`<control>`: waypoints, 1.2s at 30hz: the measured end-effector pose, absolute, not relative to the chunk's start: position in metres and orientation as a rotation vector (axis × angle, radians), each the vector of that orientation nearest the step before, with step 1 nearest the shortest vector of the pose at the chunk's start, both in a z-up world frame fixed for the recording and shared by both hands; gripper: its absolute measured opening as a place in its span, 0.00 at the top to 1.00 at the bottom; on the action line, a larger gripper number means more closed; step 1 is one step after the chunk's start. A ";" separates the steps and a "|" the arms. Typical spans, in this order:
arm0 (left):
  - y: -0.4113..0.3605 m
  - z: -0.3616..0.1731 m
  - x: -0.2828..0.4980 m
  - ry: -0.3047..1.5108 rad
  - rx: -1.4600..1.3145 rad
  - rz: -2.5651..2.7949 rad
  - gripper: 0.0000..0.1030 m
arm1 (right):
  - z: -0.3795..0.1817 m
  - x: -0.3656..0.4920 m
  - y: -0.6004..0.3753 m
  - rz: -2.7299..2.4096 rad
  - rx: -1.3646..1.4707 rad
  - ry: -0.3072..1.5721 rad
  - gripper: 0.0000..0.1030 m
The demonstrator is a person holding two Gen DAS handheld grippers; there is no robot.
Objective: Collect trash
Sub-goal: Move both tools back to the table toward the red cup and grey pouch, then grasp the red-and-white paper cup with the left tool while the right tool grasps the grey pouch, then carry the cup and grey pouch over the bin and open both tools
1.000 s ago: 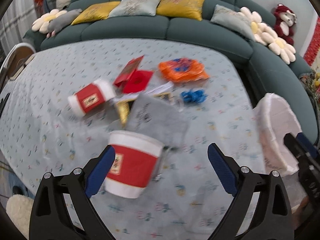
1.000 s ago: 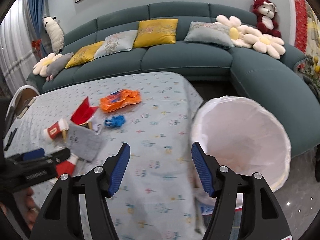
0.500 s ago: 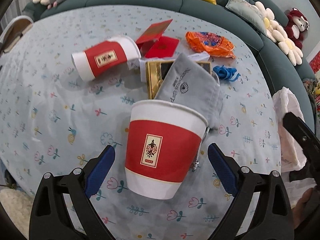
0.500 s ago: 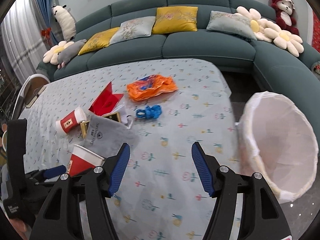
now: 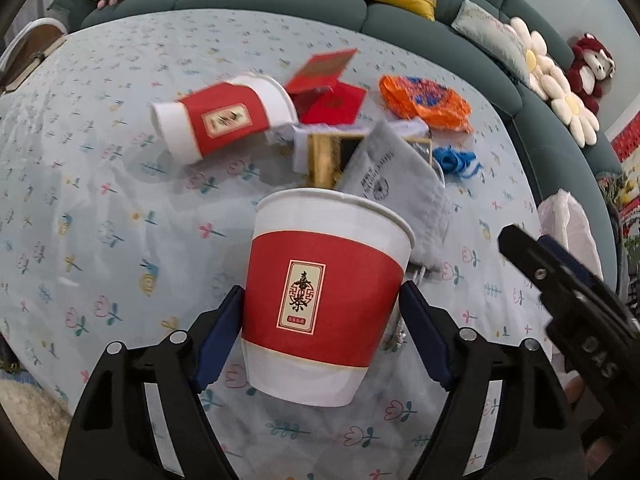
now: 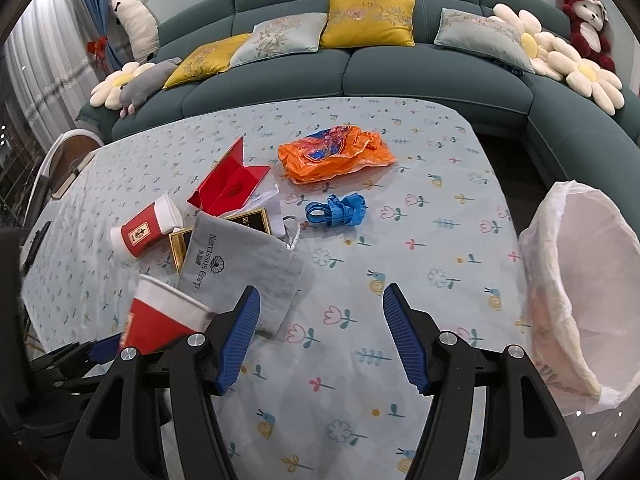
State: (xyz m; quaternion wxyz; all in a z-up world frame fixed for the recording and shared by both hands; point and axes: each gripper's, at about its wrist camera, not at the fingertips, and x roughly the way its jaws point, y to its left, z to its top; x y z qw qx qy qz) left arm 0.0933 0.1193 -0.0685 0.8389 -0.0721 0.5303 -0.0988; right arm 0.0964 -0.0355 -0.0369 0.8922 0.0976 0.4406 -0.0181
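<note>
An upright red-and-white paper cup stands on the flowered tablecloth. My left gripper is closing on it, and both blue pads touch its sides. A second cup lies on its side farther back, beside a red folded box, a gold-edged box and a grey pouch. An orange bag and a blue ribbon lie beyond. My right gripper hangs open over bare cloth with nothing between its fingers. The gripped cup shows at its left.
A bin lined with a white bag stands off the table's right edge. A teal sofa with cushions and plush toys curves around the far and right sides. A chair back stands at the table's left end.
The left gripper came down and forward over the upright cup, and its jaws narrowed onto the cup's sides. The right gripper swung left, from the bin toward the middle of the table.
</note>
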 end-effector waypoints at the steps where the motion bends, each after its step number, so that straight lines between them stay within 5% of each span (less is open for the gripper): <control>1: 0.122 -0.066 0.093 1.115 -0.158 -0.202 0.28 | -0.038 0.098 -0.035 -0.037 0.209 0.919 0.40; 16: 0.147 -0.061 0.101 1.078 -0.178 -0.118 0.28 | -0.079 0.123 -0.006 0.014 0.213 1.022 0.42; 20: 0.150 -0.064 0.103 1.079 -0.182 -0.107 0.28 | -0.085 0.123 0.000 0.018 0.185 1.026 0.49; 26: 0.148 -0.063 0.103 1.074 -0.175 -0.108 0.28 | -0.084 0.123 0.006 0.049 0.138 1.022 0.83; 36: 0.110 -0.035 0.094 1.026 -0.118 -0.164 0.28 | -0.044 0.101 -0.036 0.007 0.204 0.920 0.89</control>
